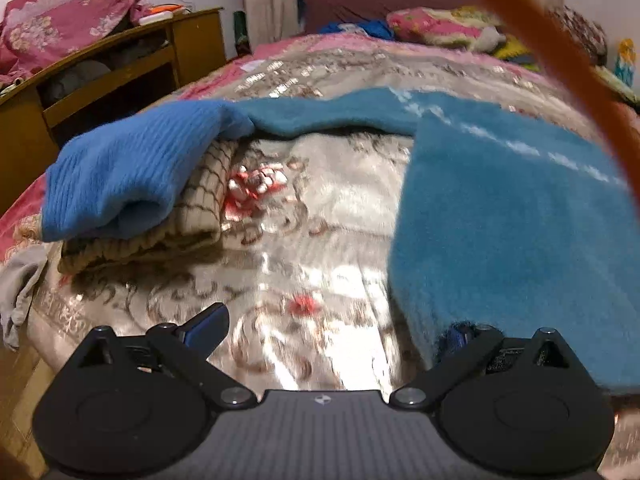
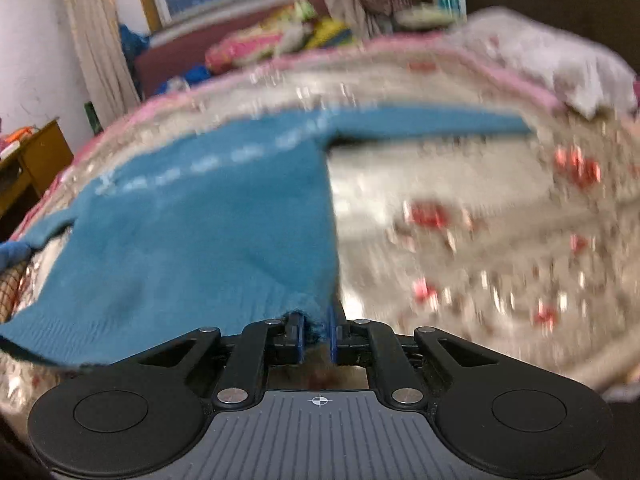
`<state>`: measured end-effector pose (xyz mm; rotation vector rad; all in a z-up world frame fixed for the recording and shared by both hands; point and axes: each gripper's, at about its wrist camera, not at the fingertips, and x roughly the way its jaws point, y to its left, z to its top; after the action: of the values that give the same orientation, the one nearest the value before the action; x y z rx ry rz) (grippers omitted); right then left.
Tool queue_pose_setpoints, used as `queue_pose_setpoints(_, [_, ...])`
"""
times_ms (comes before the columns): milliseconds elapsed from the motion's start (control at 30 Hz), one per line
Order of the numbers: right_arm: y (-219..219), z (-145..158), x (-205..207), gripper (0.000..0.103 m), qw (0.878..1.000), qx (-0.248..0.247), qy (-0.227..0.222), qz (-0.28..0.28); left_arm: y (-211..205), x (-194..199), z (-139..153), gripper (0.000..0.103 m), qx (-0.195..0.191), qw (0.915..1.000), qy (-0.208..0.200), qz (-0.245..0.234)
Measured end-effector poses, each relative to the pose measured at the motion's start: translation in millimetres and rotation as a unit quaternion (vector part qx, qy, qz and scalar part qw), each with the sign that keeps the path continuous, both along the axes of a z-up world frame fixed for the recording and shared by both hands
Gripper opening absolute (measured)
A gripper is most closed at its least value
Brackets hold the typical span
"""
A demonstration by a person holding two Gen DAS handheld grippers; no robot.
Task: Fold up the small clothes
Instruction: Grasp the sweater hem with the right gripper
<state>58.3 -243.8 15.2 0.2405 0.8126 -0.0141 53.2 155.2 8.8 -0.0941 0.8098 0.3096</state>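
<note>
At far left in my left wrist view, a wooden shelf unit [image 1: 120, 64] is standing beside the bed, a pink floral bundle [image 1: 60, 16] sitting on top of it. On the shiny floral bedspread [image 1: 304, 208] a bright blue ribbed garment [image 1: 120, 184] is lying over a folded beige checked knit [image 1: 192, 216], with a grey cloth [image 1: 20, 288] hanging at the bed's left edge. My left gripper [image 1: 334, 326] is standing with its jaws spread wide, the left finger bare over the bedspread and the right finger touching the lower edge of the teal sweater [image 1: 512, 216], pinching nothing. An orange cord [image 1: 560, 52] is crossing the upper right of that view.

In my right wrist view, the teal sweater [image 2: 200, 232] is spreading over the left half of the bedspread [image 2: 460, 200], one sleeve reaching right along the far side. My right gripper [image 2: 316, 334] is holding its jaws pressed together on the sweater's near corner, the hem bunching between the blue pads. A pale crumpled cloth [image 2: 560, 64] is lying at the bed's far right, and the picture there is blurring
</note>
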Motion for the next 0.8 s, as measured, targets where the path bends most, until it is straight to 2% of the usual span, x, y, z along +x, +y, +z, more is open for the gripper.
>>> queue_pose_setpoints(100, [4,-13,-4,0.012,0.999,0.001,0.030,0.015,-8,-4,3,0.103,0.013,0.9997,0.007,-0.018])
queue_pose_setpoints(133, [4,-14,-6,0.017,0.999,0.000,0.033,0.018,-9,-6,4,0.103,0.015,0.9996,0.008,-0.022])
queue_pose_setpoints(233, [3,-11,-9,0.019,0.999,-0.004,0.034,0.027,-9,-13,9,0.103,0.015,0.9995,0.009,-0.027])
queue_pose_setpoints(333, [2,1,-16,0.019,0.999,-0.012,0.026,0.034,-5,-21,13,0.103,0.014,0.9995,0.010,-0.025])
queue_pose_setpoints(467, [11,20,-28,0.019,0.998,-0.053,-0.008,0.043,-9,-25,22,0.103,0.030,0.9990,-0.008,-0.031])
queue_pose_setpoints(667, [40,22,-3,0.019,0.996,-0.028,-0.026,0.086,-32,-8,37,0.103,0.037,0.9955,-0.056,-0.067])
queue_pose_setpoints(800, [60,5,19,0.019,0.994,-0.021,-0.011,0.102,-50,17,22,0.103,0.028,0.9941,-0.041,-0.096])
